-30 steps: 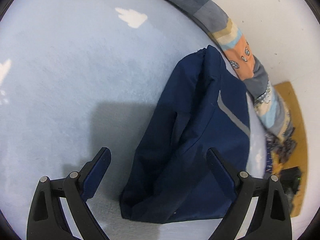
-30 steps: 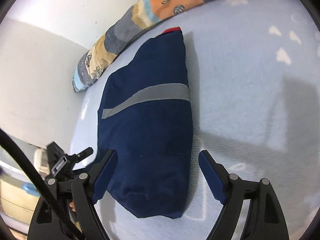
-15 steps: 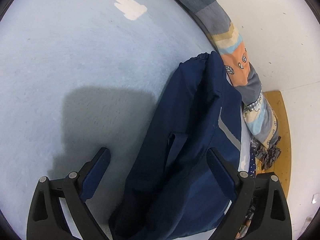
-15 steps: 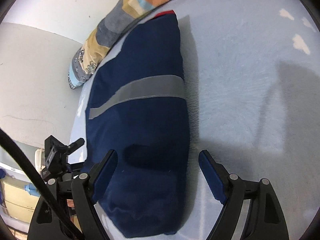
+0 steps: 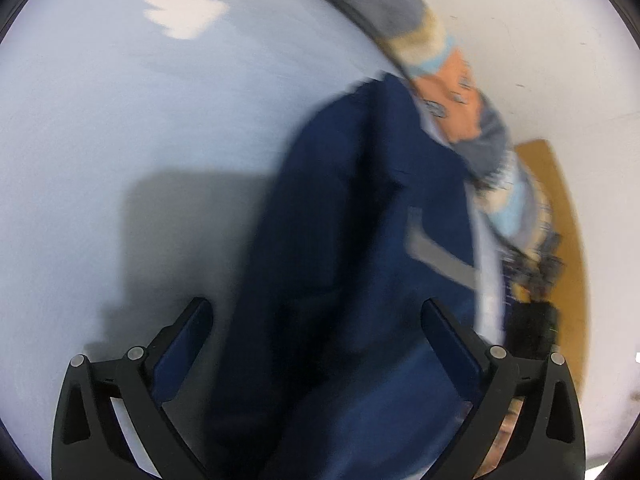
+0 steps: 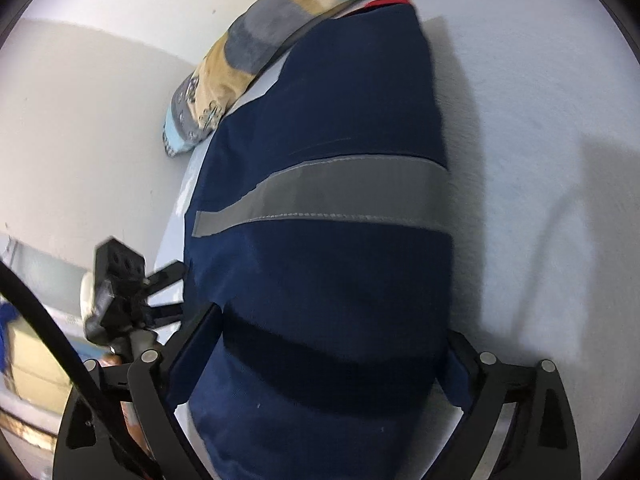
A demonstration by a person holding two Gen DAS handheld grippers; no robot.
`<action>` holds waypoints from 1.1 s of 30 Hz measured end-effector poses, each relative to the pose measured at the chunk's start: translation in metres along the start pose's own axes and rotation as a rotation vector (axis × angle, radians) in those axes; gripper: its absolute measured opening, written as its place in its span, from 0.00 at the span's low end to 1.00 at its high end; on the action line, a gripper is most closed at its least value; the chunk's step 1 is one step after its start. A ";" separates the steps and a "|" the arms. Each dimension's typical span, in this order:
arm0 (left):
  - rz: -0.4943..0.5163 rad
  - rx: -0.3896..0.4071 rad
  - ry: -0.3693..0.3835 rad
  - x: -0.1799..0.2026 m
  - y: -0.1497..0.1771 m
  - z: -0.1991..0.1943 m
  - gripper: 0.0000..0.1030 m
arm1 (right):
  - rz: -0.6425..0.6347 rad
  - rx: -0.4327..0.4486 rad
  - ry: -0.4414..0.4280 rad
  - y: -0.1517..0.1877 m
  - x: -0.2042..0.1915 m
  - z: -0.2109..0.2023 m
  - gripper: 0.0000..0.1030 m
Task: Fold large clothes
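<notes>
A folded navy garment (image 6: 332, 208) with a grey reflective stripe (image 6: 320, 196) lies on the pale blue bed surface (image 6: 540, 120). My right gripper (image 6: 332, 344) is open, its jaws standing on either side of the near end of the garment. In the left wrist view the same navy garment (image 5: 340, 280) fills the lower middle, blurred by motion. My left gripper (image 5: 316, 320) is open, its jaws either side of the garment's near part. Whether any finger touches the cloth I cannot tell.
A patchwork blanket roll (image 5: 460, 92) in orange, grey and tan lies along the wall beyond the garment, and also shows in the right wrist view (image 6: 240, 60). A wooden floor strip (image 5: 568, 240) lies beside the bed. The left gripper's body (image 6: 120, 292) shows at the bed's edge.
Both grippers have moved closer over the garment, which now fills more of each view. Both stay open. The left view is now motion-blurred.
</notes>
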State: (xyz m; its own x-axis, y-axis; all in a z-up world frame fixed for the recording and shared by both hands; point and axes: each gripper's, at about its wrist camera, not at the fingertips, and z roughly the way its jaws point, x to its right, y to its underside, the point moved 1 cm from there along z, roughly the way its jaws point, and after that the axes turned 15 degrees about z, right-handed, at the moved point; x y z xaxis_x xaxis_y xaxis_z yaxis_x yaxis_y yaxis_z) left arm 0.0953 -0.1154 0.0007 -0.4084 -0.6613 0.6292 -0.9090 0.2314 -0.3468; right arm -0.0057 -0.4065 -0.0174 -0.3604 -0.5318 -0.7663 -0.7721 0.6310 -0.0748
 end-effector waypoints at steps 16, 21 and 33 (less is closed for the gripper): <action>0.125 -0.049 -0.009 0.030 -0.008 0.025 0.93 | -0.038 0.014 -0.003 0.000 0.002 0.001 0.96; 0.003 -0.015 0.059 -0.005 -0.011 0.000 0.93 | -0.031 0.016 -0.006 0.000 0.004 -0.002 0.95; 0.011 -0.025 0.111 -0.018 -0.010 0.002 0.94 | -0.032 0.008 -0.008 -0.004 0.002 -0.001 0.95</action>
State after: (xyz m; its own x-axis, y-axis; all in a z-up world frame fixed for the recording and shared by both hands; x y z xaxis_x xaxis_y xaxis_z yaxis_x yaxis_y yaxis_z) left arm 0.1119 -0.1073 -0.0082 -0.4241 -0.5760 0.6988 -0.9055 0.2573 -0.3375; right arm -0.0039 -0.4104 -0.0179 -0.3315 -0.5475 -0.7684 -0.7792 0.6181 -0.1043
